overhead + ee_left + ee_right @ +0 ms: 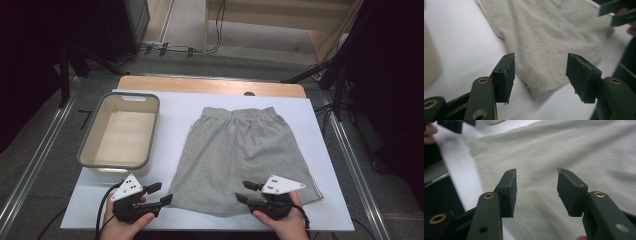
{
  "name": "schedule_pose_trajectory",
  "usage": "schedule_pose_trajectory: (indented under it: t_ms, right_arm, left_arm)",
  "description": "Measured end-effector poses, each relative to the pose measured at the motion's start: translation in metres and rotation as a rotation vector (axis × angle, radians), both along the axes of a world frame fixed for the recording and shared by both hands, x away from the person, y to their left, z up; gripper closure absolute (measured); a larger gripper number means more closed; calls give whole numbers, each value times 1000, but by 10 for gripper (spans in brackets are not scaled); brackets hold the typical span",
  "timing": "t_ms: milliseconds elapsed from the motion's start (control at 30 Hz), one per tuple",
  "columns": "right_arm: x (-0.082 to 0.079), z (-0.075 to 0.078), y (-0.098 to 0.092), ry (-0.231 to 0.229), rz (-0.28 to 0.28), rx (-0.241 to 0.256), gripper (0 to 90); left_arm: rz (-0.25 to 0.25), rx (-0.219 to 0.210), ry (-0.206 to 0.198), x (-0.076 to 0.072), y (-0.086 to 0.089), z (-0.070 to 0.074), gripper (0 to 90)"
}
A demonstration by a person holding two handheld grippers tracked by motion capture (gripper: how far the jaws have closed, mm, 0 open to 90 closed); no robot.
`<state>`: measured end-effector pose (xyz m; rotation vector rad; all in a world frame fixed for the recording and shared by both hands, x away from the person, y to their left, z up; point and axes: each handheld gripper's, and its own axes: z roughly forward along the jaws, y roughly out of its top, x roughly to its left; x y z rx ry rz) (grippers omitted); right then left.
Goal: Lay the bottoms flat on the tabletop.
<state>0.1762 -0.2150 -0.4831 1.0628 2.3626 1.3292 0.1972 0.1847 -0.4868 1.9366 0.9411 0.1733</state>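
Our left gripper [540,75] has its jaws spread wide and empty, the near left hem corner of the grey shorts [245,157] lying flat just ahead between them. Our right gripper [536,192] gapes empty too — poised over the fabric near the right hem. The shorts — soft, matte jersey — run waistband-far, hem-near, beside a beige basin [85,150].
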Motion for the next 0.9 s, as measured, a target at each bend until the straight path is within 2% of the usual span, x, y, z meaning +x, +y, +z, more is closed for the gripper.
schedule_pose_trajectory:
  t_ms: [67, 100, 200, 333, 433, 567, 667, 733, 900]
  right_arm:
    - [0, 3, -21, -4, -53, 12, 494]
    - [-2, 4, -35, -14, -95, -3, 496]
    - [-7, 4, -67, -19, -182, 3, 505]
    - [-17, -1, -115, -27, -322, -41, 518]
    - [-23, -7, -145, -7, -415, -59, 524]
    - [-29, -15, -172, 34, -514, -77, 524]
    - [-32, -22, -184, 68, -545, -95, 528]
    - [-33, -27, -188, 95, -549, -97, 546]
    - [-29, -37, -186, 131, -515, -127, 648]
  left_arm:
    - [38, 8, 19, 5, 0, -4, 451]
    - [53, 12, 31, 7, 1, -6, 472]
    - [85, 12, 56, 12, 3, -10, 536]
    - [94, 41, 64, 14, 0, -14, 581]
    - [82, 52, 70, 13, -3, -16, 579]
    - [58, 78, 83, 10, -8, -19, 577]
    - [32, 105, 93, 8, -13, -21, 577]
    - [17, 121, 86, 6, -16, -21, 597]
    - [-5, 141, 83, 4, -24, -22, 743]
